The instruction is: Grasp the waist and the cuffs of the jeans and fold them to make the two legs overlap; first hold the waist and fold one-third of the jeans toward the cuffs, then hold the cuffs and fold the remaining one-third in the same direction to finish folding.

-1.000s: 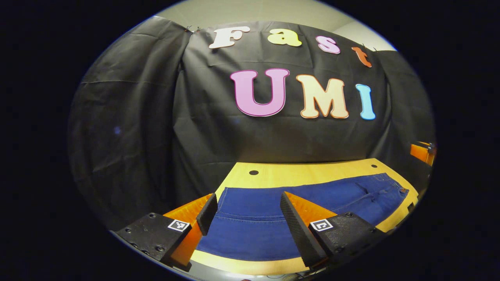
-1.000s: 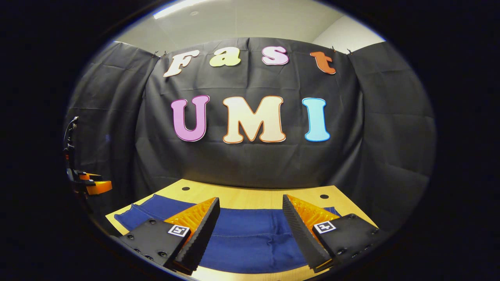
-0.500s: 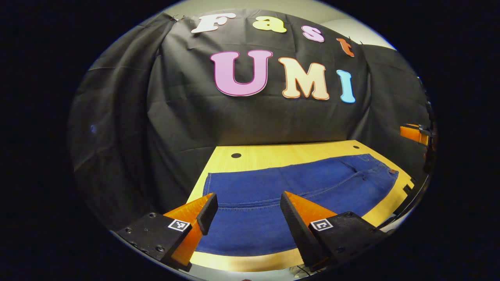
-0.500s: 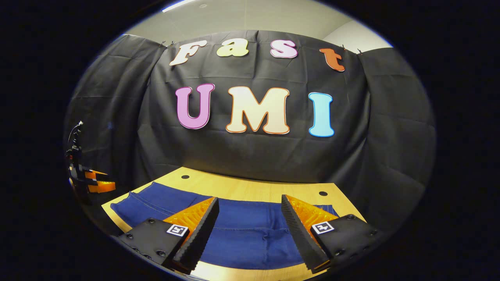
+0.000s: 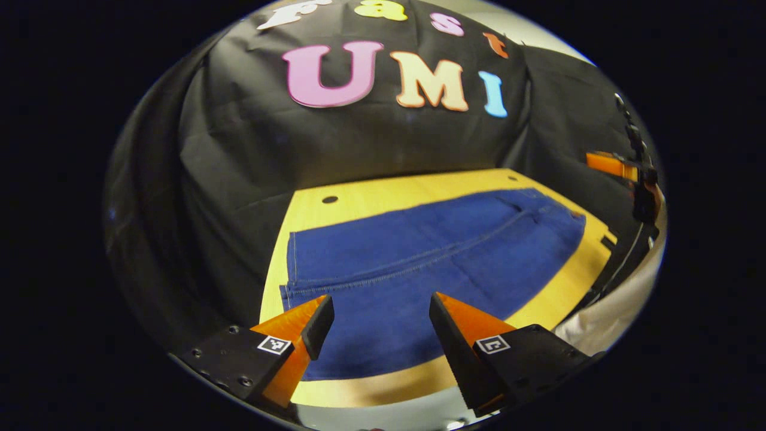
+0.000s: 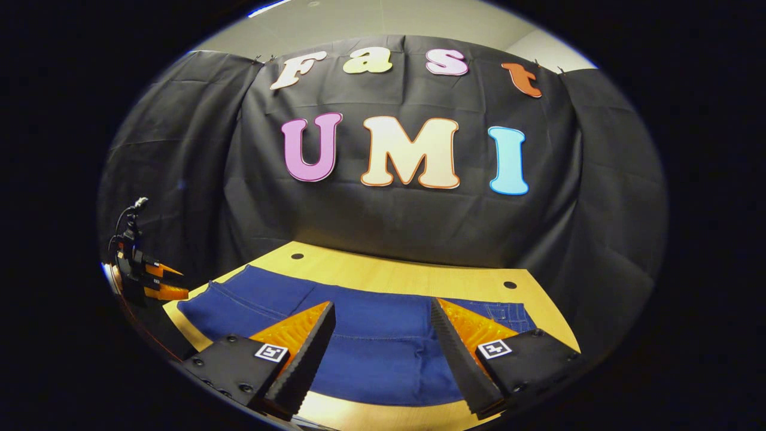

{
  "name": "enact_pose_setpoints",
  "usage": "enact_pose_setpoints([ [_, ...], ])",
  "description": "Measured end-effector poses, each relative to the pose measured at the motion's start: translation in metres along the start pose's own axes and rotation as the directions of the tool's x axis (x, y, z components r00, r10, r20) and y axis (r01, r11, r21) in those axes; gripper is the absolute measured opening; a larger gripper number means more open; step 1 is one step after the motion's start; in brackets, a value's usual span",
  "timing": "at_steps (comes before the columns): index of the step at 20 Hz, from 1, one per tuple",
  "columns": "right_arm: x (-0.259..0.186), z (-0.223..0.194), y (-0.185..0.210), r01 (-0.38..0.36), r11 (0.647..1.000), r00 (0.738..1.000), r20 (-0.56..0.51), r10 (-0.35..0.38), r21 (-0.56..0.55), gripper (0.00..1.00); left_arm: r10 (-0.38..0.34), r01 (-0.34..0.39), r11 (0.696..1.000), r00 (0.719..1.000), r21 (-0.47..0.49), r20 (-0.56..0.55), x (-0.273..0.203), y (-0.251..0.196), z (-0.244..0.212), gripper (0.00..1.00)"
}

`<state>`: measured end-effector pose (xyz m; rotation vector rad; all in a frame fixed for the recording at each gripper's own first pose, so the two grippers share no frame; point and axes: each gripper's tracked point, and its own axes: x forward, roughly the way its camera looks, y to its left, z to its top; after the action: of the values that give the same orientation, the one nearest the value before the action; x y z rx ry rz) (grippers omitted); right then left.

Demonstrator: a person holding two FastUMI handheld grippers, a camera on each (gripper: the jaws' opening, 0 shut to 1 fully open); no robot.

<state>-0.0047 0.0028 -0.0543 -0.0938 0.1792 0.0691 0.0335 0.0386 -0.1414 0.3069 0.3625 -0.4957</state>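
The table [image 5: 383,197], pale wood with small round holes near its far corners, lies ahead of and below both grippers, and the jeans [image 5: 419,263] cover most of it, spread flat with their long axis running across the view, side to side in front of each gripper. They are dark blue denim with lighter stitching, smooth and hardly wrinkled. In the left gripper view a long seam runs down the middle of the cloth, so both legs seem to lie side by side and not yet one over the other, though this is a judgement from the seam alone. The cuffs [image 5: 291,263] lie just ahead of the left gripper [image 5: 378,317], a little to its left, while the waist [image 6: 508,311] sits ahead of the right gripper [image 6: 383,323], off to its right, with pocket stitching showing there. So the left gripper is the nearer to the cuffs and the right gripper to the waist. Both grippers hover above the near edge of the jeans with jaws wide apart and nothing between them. Each also shows small at the edge of the other's view, the right one [image 5: 610,164] at far right and the left one [image 6: 155,281] at far left.
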Motion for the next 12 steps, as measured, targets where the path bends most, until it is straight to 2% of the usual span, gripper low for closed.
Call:
enact_pose_setpoints([
  [3,0.002,-0.01,0.003,-0.017,1.0,0.999,-0.029,0.017,-0.003,0.99,-0.062,0.077,0.991,0.989,0.108,-0.133,0.001,0.002,-0.034,0.96],
  [7,-0.003,-0.018,0.001,-0.019,0.999,0.998,-0.054,0.017,-0.026,0.99,-0.149,0.191,0.972,0.95,0.135,-0.274,0.002,-0.003,-0.068,0.95],
  [9,-0.005,-0.023,-0.002,-0.015,0.999,0.997,-0.072,0.013,-0.033,0.99,-0.166,0.237,0.955,0.926,0.179,-0.339,0.007,-0.002,-0.081,0.95],
  [12,-0.008,-0.024,-0.006,-0.012,0.999,0.997,-0.081,0.008,-0.04,0.99,-0.179,0.321,0.91,0.875,0.261,-0.451,0.012,-0.001,-0.096,0.95],
])
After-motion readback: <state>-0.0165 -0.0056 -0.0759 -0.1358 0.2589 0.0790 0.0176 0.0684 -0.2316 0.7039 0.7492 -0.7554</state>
